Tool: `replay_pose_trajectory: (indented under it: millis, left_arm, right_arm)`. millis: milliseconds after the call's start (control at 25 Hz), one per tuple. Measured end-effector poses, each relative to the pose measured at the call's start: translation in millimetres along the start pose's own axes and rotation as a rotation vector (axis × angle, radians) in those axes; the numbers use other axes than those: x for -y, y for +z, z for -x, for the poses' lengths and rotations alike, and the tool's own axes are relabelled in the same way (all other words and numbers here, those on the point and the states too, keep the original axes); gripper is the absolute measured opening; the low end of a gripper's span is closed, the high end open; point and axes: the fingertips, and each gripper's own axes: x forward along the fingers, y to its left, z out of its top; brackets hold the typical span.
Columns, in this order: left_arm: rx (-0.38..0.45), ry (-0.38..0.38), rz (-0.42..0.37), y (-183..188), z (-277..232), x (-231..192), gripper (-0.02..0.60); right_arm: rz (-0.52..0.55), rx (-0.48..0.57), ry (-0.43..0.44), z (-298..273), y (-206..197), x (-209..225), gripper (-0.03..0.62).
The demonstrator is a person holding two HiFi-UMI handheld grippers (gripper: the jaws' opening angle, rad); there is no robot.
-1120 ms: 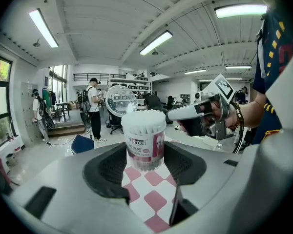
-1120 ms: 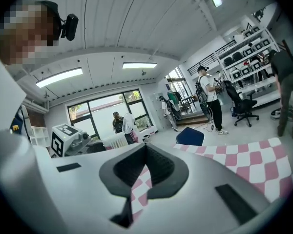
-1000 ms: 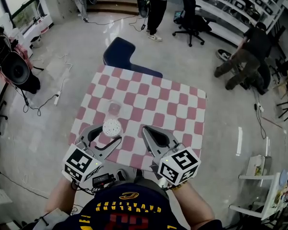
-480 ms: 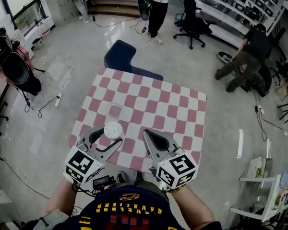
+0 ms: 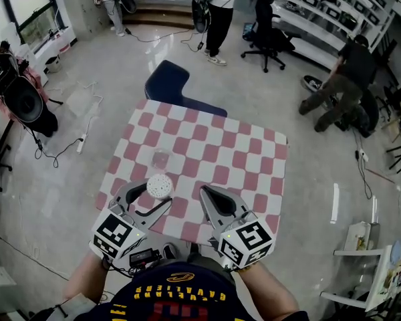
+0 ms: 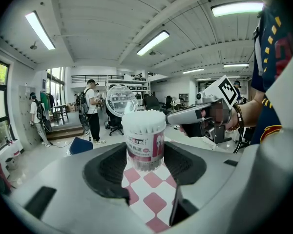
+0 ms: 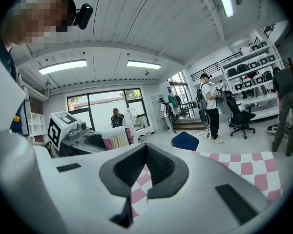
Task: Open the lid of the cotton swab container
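I am looking down on a table in red-and-white check, standing on a glossy grey floor. Beyond my fingers a blue chair is sitting at the table's far edge. Further off a person is standing, and to the right a second person is crouching near the shelves.

My left gripper is pinching the swab tub between its pads. The tub is sitting upright between the fingers, open on top and packed with white swabs. The left gripper view is showing me a clear round lid just beyond the fingertips, behind the tub's rim; whether it is joined to the tub I cannot tell. The head view is giving it only as a faint disc past the tub.

My right gripper is hovering just right of the tub, fingers pressed together on nothing. Its own view is catching the tub off to the left of its fingers.
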Motion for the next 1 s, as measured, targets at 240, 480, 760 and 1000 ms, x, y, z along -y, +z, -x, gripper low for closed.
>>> replay_pose_trajectory:
  millis: [240, 480, 760, 1000]
  left_arm:
    - [0.001, -0.009, -0.024, 4, -4, 5, 0.241]
    - [-0.014, -0.018, -0.030, 1, -9, 5, 0.241]
    - [-0.001, -0.028, -0.034, 5, -11, 8, 0.241]
    - [0.012, -0.031, -0.034, 7, -13, 8, 0.241]
  right_arm:
    - [0.002, 0.002, -0.012, 4, 3, 3, 0.009]
    - [0.003, 0.007, -0.022, 7, 2, 8, 0.009]
    - [-0.004, 0.006, -0.032, 10, 1, 10, 0.009]
    - [-0.002, -0.003, -0.031, 8, -2, 11, 0.009]
